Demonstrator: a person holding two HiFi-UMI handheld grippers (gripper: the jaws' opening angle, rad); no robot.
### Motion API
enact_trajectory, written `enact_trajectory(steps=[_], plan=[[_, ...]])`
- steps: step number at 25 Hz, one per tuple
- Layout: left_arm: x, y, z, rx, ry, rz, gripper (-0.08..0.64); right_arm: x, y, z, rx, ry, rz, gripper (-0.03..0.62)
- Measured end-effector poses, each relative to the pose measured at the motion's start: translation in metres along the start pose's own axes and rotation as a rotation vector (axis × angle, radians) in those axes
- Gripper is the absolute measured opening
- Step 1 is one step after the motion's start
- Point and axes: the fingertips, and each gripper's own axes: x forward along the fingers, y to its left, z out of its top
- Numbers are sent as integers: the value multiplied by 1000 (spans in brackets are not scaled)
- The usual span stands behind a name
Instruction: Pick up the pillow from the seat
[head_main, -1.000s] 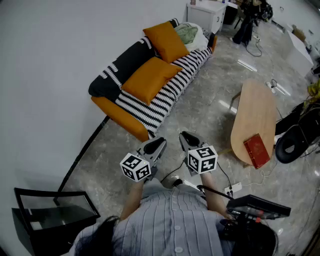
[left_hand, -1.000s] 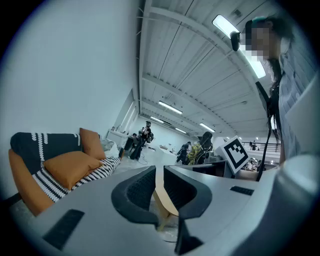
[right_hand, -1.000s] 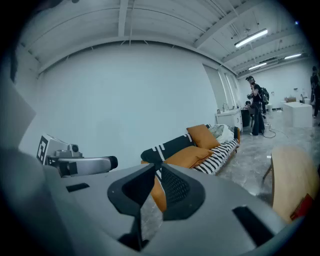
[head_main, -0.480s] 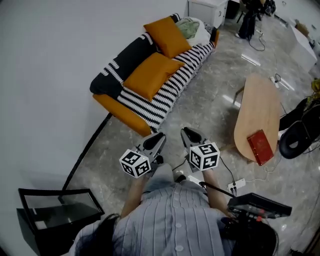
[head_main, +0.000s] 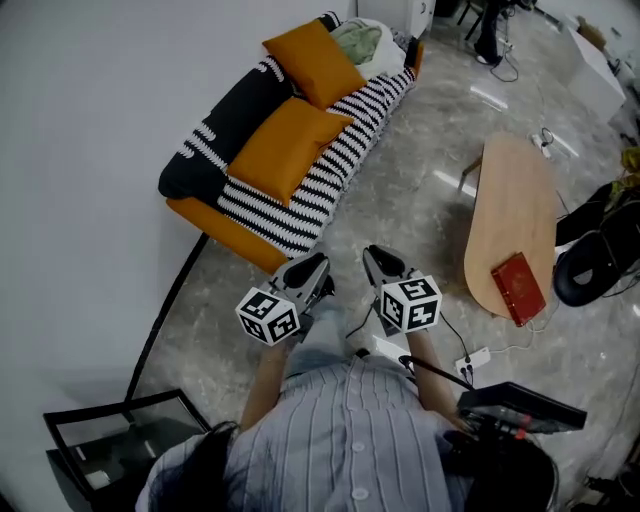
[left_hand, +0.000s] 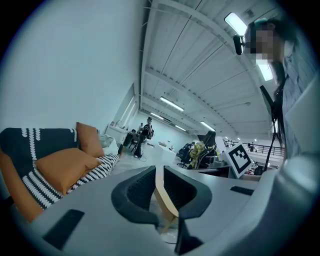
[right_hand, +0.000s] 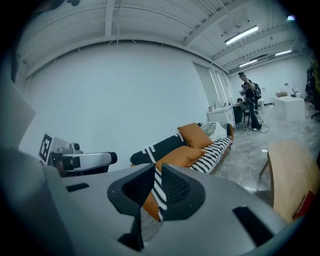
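My left gripper (head_main: 306, 272) and right gripper (head_main: 382, 266) have closed, empty jaws. The pillow (head_main: 283, 146) on the sofa (head_main: 322, 185) has shifted toward the upper left, so my approach is unfinished.

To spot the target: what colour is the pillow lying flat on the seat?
The pillow is orange; head view.

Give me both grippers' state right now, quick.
Left gripper: closed, holding nothing.
Right gripper: closed, holding nothing.
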Motion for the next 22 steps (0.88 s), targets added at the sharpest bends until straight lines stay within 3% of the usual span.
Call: enact_trajectory(steps=[8, 17, 22], plan=[[74, 86, 57, 15, 11, -63, 40, 90, -49, 60, 16, 1, -61, 52], [116, 216, 107, 9, 24, -29, 41, 210, -74, 107, 17, 33, -94, 52], [131, 267, 121, -11, 17, -34, 40, 257, -85, 124, 18, 33, -121, 52]])
